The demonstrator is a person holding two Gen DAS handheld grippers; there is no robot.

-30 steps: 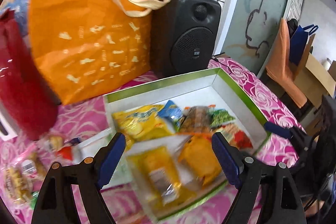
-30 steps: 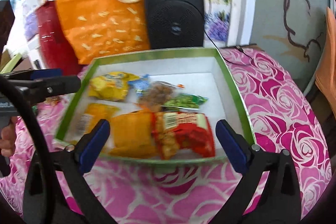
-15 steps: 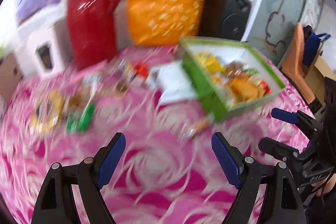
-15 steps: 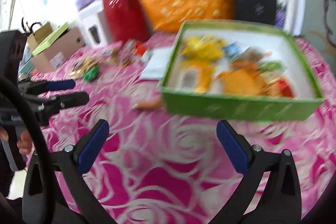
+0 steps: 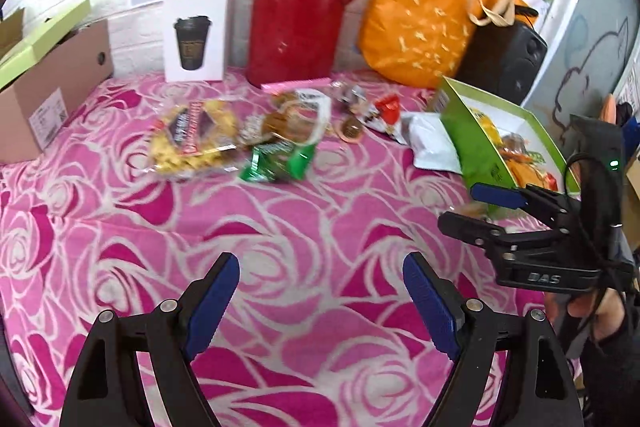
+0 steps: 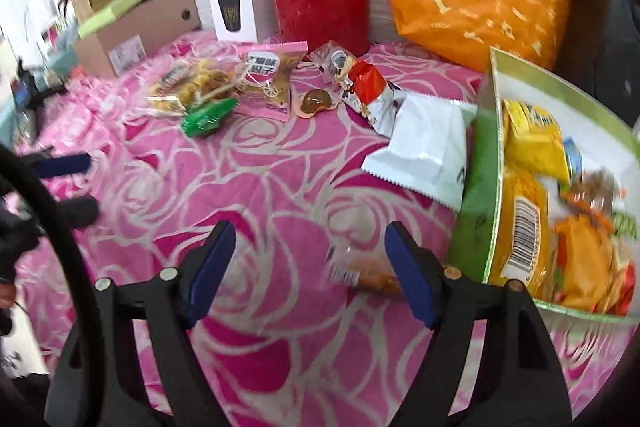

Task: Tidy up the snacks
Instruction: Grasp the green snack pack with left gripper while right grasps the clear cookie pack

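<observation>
both claws are empty with jaws wide apart: the left claw [image 5: 320, 301] hangs over bare pink cloth well left of the green box [image 6: 478, 187], the right claw [image 6: 308, 267] just left of it. the box already holds several packets; loose snacks lie on the bench to its left: a white pouch [image 6: 424, 147] touching its wall, a red-and-silver packet [image 6: 370, 93] beyond that, a small brown jelly cup [image 6: 314, 102], a pink packet [image 6: 268, 79], a green packet [image 6: 206, 116] and a clear yellow bag [image 5: 192, 139] farthest away. a small orange snack [image 6: 372, 277] lies against the box's near corner, beside the right claw's finger, blurred. these look light, soft and crinkly, likely slippery film with brittle contents, so pinching a flat sealed edge or across the narrow middle seems safest, gently. a second ago both cameras looked down into the box; since then both have swung left, so the loose pile is in view and the box sits at the right edge
</observation>
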